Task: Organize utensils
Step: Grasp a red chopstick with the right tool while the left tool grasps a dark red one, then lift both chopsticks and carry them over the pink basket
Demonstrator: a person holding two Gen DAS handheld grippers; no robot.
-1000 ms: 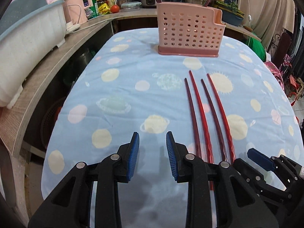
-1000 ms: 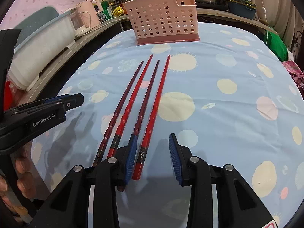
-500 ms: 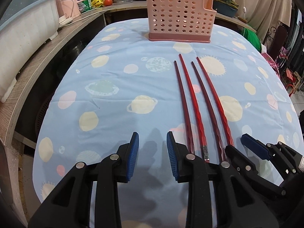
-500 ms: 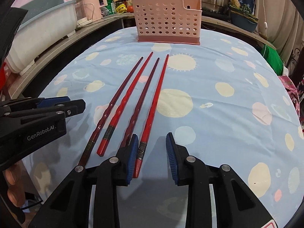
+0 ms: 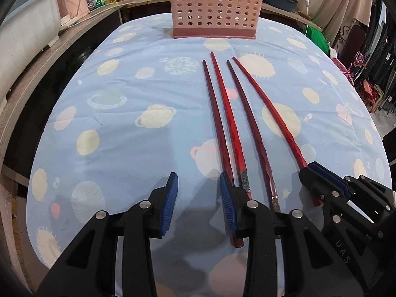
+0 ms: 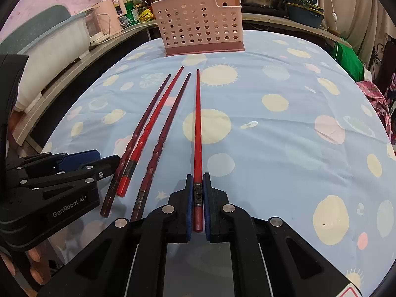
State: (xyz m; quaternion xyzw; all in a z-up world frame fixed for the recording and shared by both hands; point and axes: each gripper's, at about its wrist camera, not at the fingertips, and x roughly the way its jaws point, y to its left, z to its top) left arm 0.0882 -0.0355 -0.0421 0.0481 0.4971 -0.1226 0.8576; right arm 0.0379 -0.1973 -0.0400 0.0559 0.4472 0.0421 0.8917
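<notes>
Standing bare-looking — pink holder [image 6: 198, 24], contents unclear.

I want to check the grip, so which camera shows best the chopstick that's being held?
The right wrist view: the rightmost red chopstick runs centrally, its handle clamped between the right tongs. The left wrist view shows it obliquely, its handle hidden behind those tongs.

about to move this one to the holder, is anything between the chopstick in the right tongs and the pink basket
Nothing visible blocks it. The right tongs are shut on the bright red chopstick, and only bare tablecloth lies between its tip and the pink basket. The other three chopsticks lie off to the left of that line.
</notes>
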